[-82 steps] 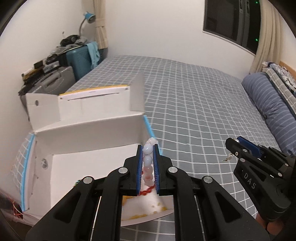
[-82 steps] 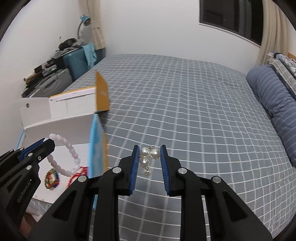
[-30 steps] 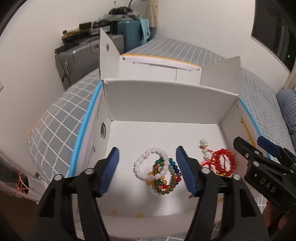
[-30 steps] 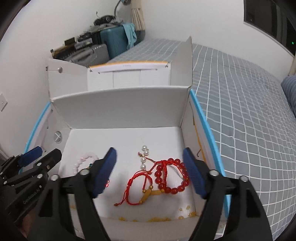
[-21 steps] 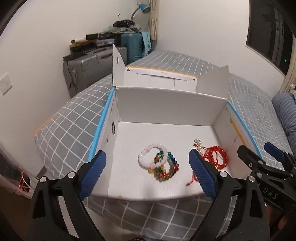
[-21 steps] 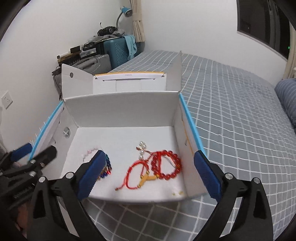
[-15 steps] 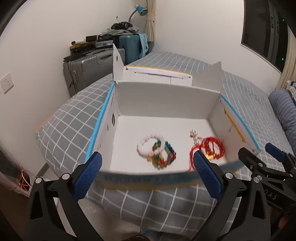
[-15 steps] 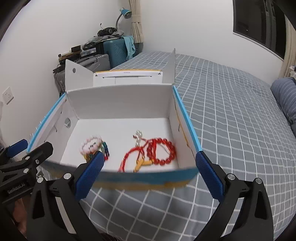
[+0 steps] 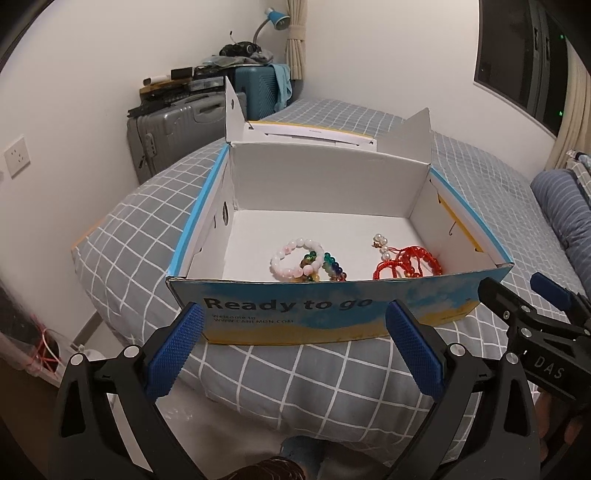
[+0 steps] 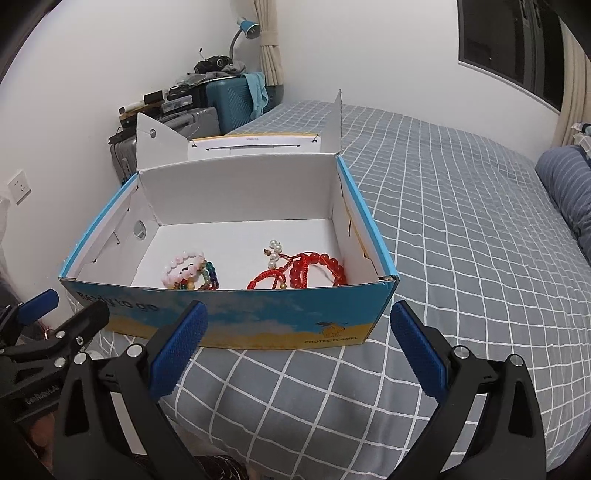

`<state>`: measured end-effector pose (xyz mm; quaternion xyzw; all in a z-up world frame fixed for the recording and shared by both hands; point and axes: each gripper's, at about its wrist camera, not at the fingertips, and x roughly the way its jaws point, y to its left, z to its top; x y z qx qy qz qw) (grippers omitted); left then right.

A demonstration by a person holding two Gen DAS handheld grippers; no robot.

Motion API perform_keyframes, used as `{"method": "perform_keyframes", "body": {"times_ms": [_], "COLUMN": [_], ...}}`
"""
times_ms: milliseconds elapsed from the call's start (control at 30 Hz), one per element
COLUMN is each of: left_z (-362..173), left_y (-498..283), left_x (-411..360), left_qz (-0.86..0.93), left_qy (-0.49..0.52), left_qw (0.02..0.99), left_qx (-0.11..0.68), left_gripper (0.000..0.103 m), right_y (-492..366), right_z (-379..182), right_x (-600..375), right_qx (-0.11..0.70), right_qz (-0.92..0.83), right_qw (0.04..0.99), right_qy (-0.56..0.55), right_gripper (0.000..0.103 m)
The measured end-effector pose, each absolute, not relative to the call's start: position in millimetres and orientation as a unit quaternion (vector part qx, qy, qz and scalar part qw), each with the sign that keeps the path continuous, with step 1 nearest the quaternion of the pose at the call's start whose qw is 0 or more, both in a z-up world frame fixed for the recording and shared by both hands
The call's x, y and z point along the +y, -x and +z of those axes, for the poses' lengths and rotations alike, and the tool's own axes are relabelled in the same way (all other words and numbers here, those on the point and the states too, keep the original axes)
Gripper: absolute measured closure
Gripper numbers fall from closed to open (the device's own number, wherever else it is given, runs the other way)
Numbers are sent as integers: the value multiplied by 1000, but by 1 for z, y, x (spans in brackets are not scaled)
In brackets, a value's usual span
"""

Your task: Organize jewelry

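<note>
Left gripper (image 9: 293, 334): jaws spread wide, nothing between the blue pads (image 9: 173, 349). It hangs short of the near wall of the box (image 9: 332, 314), low in its own view at 6 o'clock. Right gripper (image 10: 295, 339): jaws likewise wide apart, holding nothing, also short of the box front. Each gripper shows in the other's view: the right one at about 4 o'clock in the left view, the left one at about 8 o'clock in the right view.

The box is an open cardboard carton, white inside, blue and yellow outside, with "Ready to go" printed on the near wall. Its lid flaps stand up at the far side. It sits on the bed (image 10: 461, 221), near the bed's corner, on a grey cover with a white grid.

All the jewelry lies on the box floor, toward the near wall:
- pink bead bracelet (image 9: 291, 258), left of centre
- multicolour bead bracelet (image 9: 327, 266), touching and partly overlapping the pink one on its right
- pearl earrings (image 10: 274, 253), right of centre, at about 11 o'clock from the red pieces
- red bead bracelet (image 10: 317, 269), nearest the right wall
- red cord bracelet (image 10: 267, 277), overlapping the red beads on their left

The near wall hides the lower edges of the bracelets in both views.

Background: grey suitcase (image 9: 173, 136) and teal suitcase (image 9: 258, 90) at 11 to 12 o'clock against the wall, a blue desk lamp (image 10: 245, 27) above them, and a striped pillow (image 10: 565, 184) at 3 o'clock.
</note>
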<state>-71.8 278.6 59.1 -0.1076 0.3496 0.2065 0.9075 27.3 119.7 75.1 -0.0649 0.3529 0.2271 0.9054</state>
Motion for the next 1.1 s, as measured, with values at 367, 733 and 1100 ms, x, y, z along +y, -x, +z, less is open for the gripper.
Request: {"method": "perform_keyframes", "body": {"times_ms": [367,733,1100], "left_z": [62,65,66], "left_y": [70,70,67], "left_x": [277,279,273], "left_qz": [206,214,223], "left_qy": [96,90,69], "left_qw": [911,911,913], "left_qx": [344,340,336], "left_gripper": [6,6,6], "right_y": [-28,-29,-27], "right_z": [73,72,71], "right_x": [120,120,121], "right_qx": [353,352,353], "right_qz": [223,222,223], "right_qw": [906,907,906], "right_qy": [64,67,69], "right_gripper": [8,8,8]}}
